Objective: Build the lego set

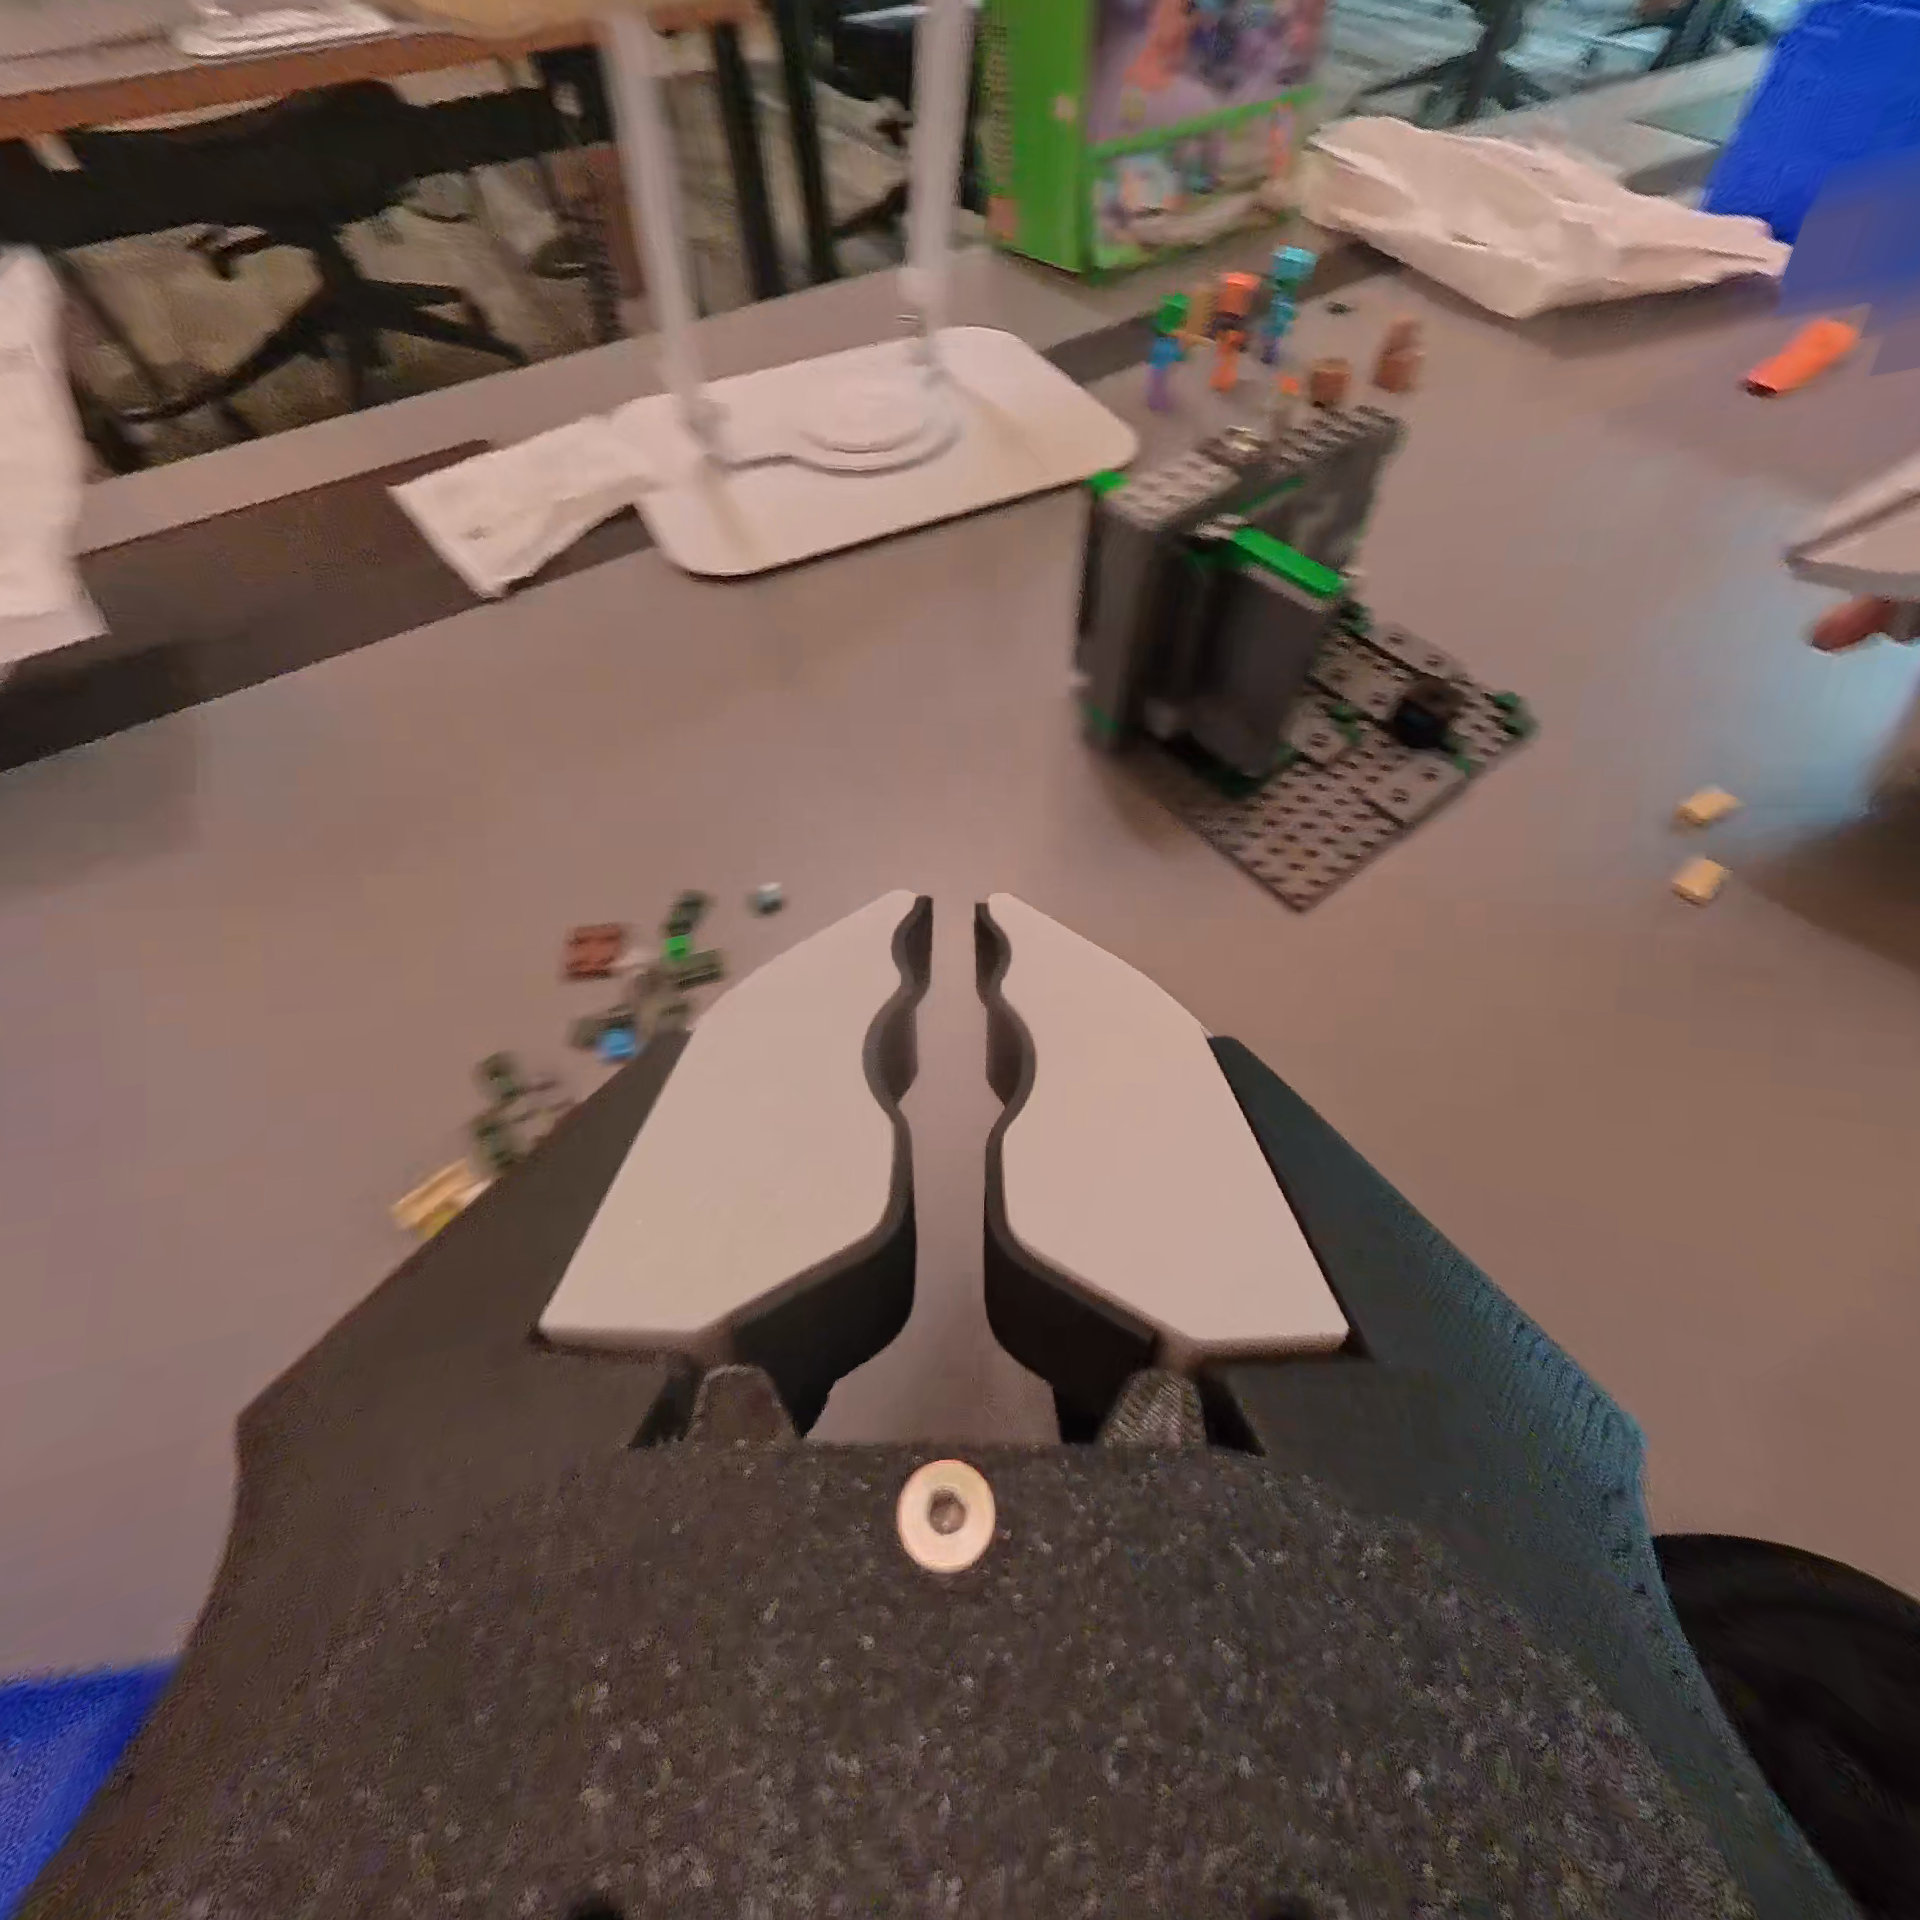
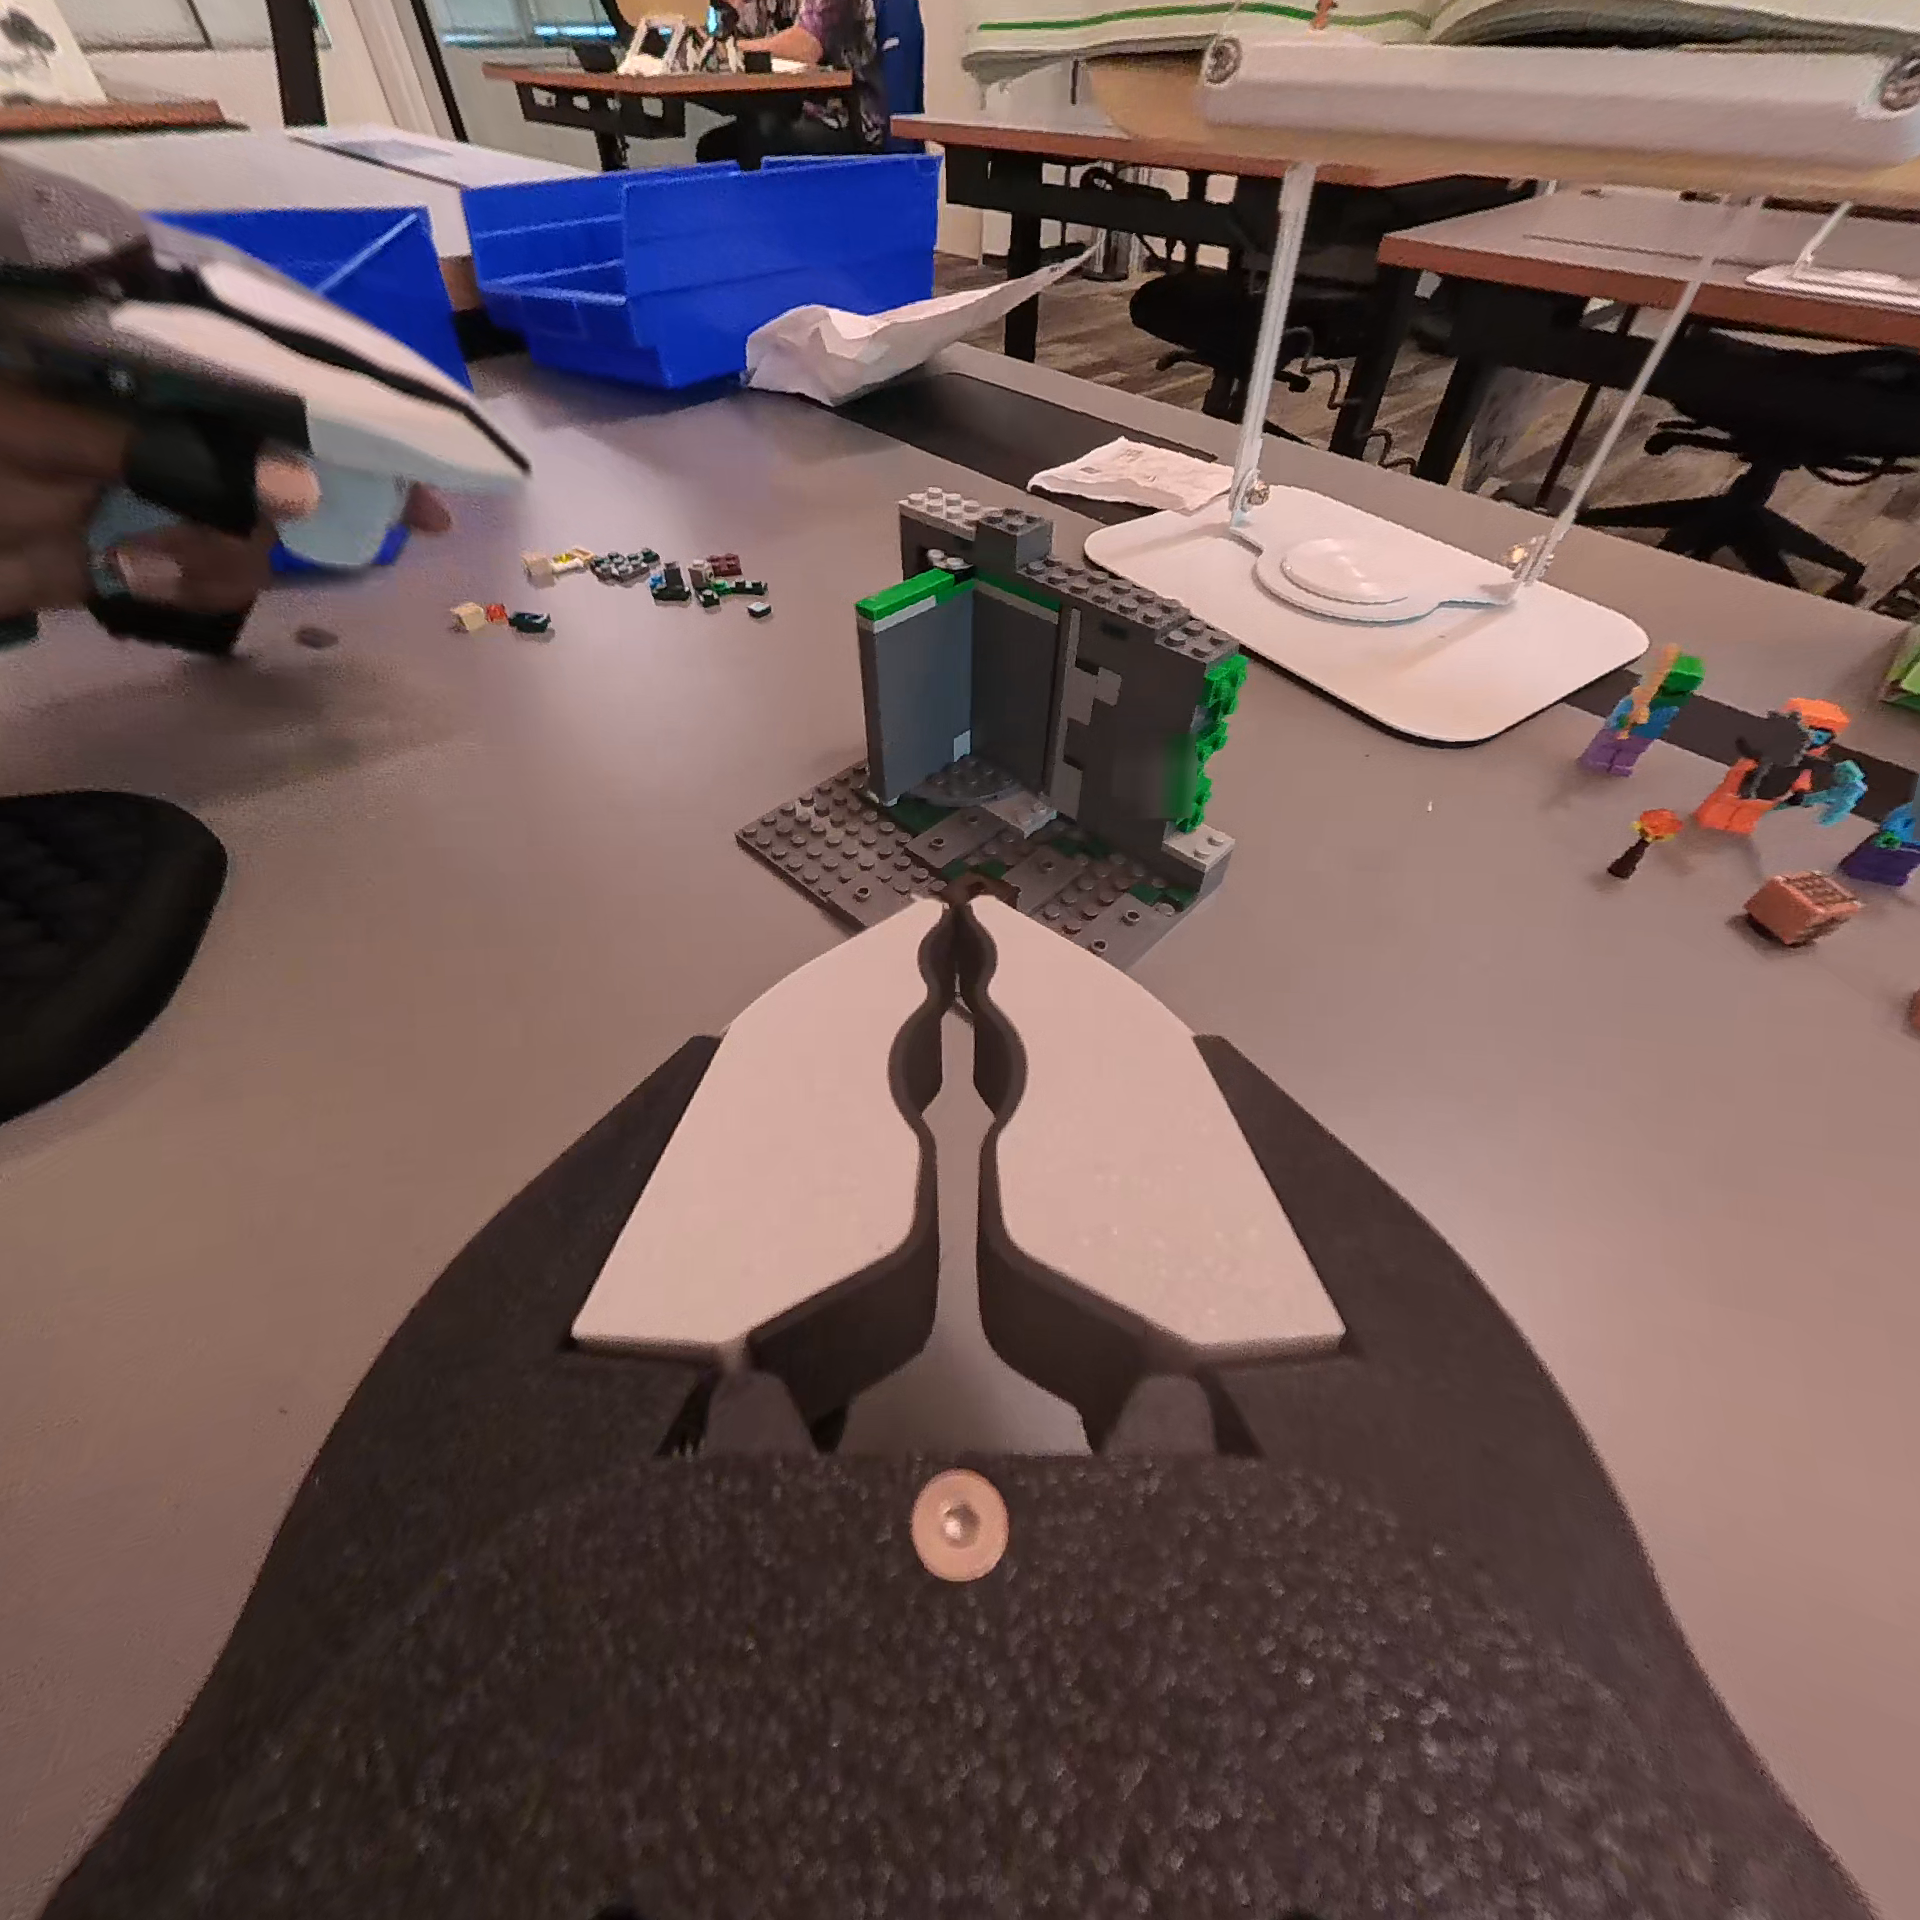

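Note:
The grey LEGO build (image 1: 1226,623) with green trim stands on its dark grey baseplate (image 1: 1320,842), right of centre in the left wrist view. A small dark piece (image 1: 1418,717) sits on the plate's tiled part. My left gripper (image 1: 954,914) hovers over the table, its jaws slightly apart with nothing between them. It also shows at the left of the right wrist view (image 2: 509,462). My right gripper (image 2: 964,914) has its fingertips together, just short of the baseplate (image 2: 821,842). A small brown piece (image 2: 975,888) shows just beyond the tips on the plate's near edge.
Loose small pieces (image 1: 644,977) lie left of my left gripper. Minifigures (image 2: 1756,769) and a brown block (image 2: 1803,906) stand to the right. A white stand (image 2: 1382,613), blue bins (image 2: 707,270), crumpled paper (image 2: 883,332) and the set's green box (image 1: 1143,125) are farther back. One gripper's finger ends stand about 25 cm off the other's. The small dark piece (image 1: 1418,717) lies some 9 cm from my right tips, 20 cm from my left tips.

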### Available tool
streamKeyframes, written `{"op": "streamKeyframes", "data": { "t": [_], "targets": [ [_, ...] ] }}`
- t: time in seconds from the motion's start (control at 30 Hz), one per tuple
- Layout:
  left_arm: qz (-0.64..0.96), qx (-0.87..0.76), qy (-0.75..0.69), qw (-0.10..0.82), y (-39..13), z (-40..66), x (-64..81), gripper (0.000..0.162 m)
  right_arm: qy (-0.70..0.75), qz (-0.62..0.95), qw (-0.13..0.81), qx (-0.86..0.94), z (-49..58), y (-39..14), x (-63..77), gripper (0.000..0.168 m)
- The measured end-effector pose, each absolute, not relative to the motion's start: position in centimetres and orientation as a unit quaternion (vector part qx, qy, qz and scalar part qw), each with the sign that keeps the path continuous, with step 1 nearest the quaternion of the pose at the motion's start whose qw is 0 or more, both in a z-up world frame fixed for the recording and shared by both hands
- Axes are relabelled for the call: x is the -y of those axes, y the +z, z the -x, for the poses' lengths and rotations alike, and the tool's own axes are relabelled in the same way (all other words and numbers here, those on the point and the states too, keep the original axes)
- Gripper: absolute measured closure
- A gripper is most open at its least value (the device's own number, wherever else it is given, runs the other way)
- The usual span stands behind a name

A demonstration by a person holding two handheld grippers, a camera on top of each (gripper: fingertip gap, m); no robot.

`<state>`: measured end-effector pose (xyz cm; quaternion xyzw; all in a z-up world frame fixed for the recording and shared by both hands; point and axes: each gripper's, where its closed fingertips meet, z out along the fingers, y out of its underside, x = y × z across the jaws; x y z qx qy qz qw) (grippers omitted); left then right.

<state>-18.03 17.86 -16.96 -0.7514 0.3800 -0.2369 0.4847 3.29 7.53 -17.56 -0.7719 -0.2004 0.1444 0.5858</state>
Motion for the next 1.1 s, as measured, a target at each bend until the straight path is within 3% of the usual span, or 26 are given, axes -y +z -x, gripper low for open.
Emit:
{"op": "streamKeyframes", "data": {
  "t": [0.4, 0.67, 1.0, 1.1],
  "targets": [
    [0.794, -0.306, -0.143, 0.506, -13.1, 30.1, -21.6, 0.126, 0.148, 0.77, 0.584, 0.208, -3.4, -17.4, -7.2, 0.168],
    [0.857, -0.316, -0.052, 0.404, -13.9, 39.8, -22.3, 0.113, 0.164, 0.774, 0.578, 0.199, -3.4, -17.6, -7.1, 0.168],
    [0.911, -0.317, 0.009, 0.265, -17.2, 52.1, -23.9, 0.117, 0.16, 0.782, 0.568, 0.201, -3.2, -18.4, -7.3, 0.168],
    [0.911, -0.341, 0.005, 0.231, -18.5, 53.5, -24.1, 0.124, 0.157, 0.786, 0.561, 0.206, -2.9, -18.9, -7.4, 0.168]
  ]
}}
